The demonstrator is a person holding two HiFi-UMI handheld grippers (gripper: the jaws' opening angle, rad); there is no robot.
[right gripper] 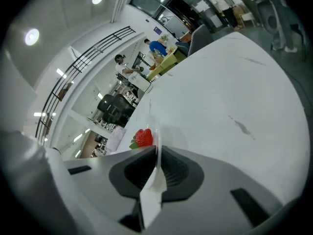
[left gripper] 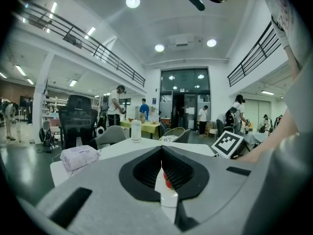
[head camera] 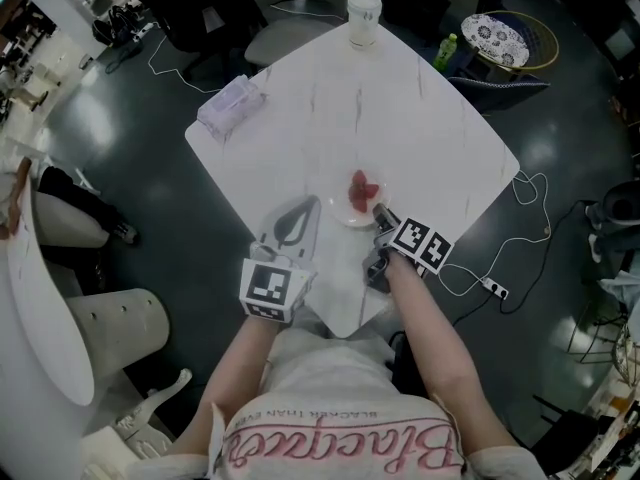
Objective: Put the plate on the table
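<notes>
A small white plate (head camera: 343, 211) carrying red strawberries (head camera: 362, 190) sits at the near middle of the white table (head camera: 400, 118). My right gripper (head camera: 380, 211) is shut on the plate's near-right rim. In the right gripper view the rim (right gripper: 155, 131) runs edge-on between the jaws of the right gripper (right gripper: 156, 151), with a strawberry (right gripper: 144, 137) just to its left. Whether the plate rests on the tabletop I cannot tell. My left gripper (head camera: 311, 204) lies just left of the plate, its jaws together and nothing clearly held. In its own view the left gripper (left gripper: 161, 151) shows only a sliver of white and red in the slit.
A white cup (head camera: 364, 16) stands at the far corner and a tissue pack (head camera: 231, 106) at the left corner. Beyond the table are chairs, a green bottle (head camera: 446, 50) and a basket with a patterned dish (head camera: 497, 38). A cable with a power strip (head camera: 490, 286) lies on the floor at right.
</notes>
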